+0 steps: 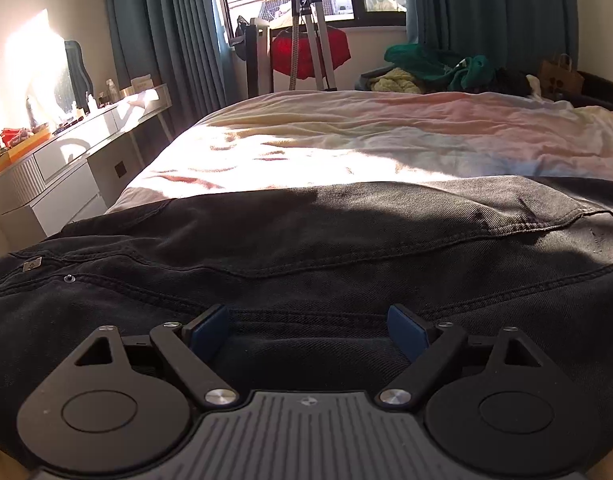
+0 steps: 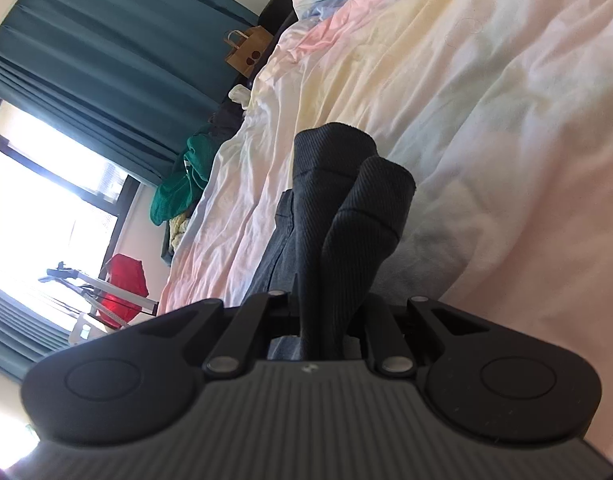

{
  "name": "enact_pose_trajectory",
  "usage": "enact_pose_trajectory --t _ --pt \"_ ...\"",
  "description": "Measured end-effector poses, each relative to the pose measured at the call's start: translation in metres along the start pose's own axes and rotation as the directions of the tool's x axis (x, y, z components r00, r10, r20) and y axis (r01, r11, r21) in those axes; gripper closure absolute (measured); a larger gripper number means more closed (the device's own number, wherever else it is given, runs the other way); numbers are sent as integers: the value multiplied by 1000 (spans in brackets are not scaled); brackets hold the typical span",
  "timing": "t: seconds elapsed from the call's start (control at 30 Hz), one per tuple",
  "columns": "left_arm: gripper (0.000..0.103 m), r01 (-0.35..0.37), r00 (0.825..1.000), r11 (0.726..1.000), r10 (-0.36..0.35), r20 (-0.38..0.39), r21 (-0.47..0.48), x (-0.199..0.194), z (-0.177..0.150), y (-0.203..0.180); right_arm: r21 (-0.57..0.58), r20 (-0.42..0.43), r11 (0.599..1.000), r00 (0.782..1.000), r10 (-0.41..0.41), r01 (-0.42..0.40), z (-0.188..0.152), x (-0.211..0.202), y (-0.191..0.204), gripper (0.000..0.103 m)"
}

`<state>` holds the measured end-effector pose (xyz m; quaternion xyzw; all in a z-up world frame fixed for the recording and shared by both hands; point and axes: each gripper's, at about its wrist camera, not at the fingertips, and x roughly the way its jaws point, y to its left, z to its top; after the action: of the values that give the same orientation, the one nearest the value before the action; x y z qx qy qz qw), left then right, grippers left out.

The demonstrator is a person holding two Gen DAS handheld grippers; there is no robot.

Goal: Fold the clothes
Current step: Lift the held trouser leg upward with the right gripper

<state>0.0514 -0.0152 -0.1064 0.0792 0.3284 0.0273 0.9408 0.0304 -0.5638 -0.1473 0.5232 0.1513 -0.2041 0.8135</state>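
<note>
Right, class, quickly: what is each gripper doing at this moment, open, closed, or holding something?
Left gripper: open, jaws wide over the black jeans, gripping nothing.
Right gripper: shut on a bunched fold of dark jeans fabric.

Left wrist view: jeans (image 1: 306, 248) spread across the bed (image 1: 346, 140) in the lower half of the frame, left hand-held gripper (image 1: 308, 330) just over them at bottom centre. Dresser (image 1: 66, 168) at left edge. Clothes pile (image 1: 434, 68) upper right, behind the bed. Right wrist view: jeans hem (image 2: 346, 208) at frame centre, pinched in the right hand-held gripper (image 2: 326, 320); paper bag (image 2: 248, 54) upper left.
</note>
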Motion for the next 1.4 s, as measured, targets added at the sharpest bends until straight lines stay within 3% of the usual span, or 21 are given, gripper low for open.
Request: enact_pose_trajectory --t 0.37,0.63,0.9,1.03,1.13,1.27,1.4 --pt "15 17 1000 1000 -17 -8 17 2 -1 -1 -249 92 969 996 23 1 -9 -12 39 92" --pt "14 11 1000 999 -11 -2 30 4 -3 -3 -265 85 964 996 2 20 -7 -7 35 92" --pt "12 69 998 998 -69 0 2 7 -2 5 -408 156 912 987 32 35 -19 -20 91 92" --pt "12 104 995 994 -104 -10 -32 4 2 12 -540 193 842 976 99 21 -40 -40 135 92" --pt "12 124 992 990 -125 -11 -65 1 6 19 -642 205 767 965 165 5 -61 -58 170 92" --pt "13 136 991 984 -135 13 -119 -14 12 36 -786 177 618 943 282 -37 -108 -81 218 92" --pt "12 128 991 975 -118 64 -181 -41 21 65 -897 71 430 922 380 -108 -179 -97 243 91"
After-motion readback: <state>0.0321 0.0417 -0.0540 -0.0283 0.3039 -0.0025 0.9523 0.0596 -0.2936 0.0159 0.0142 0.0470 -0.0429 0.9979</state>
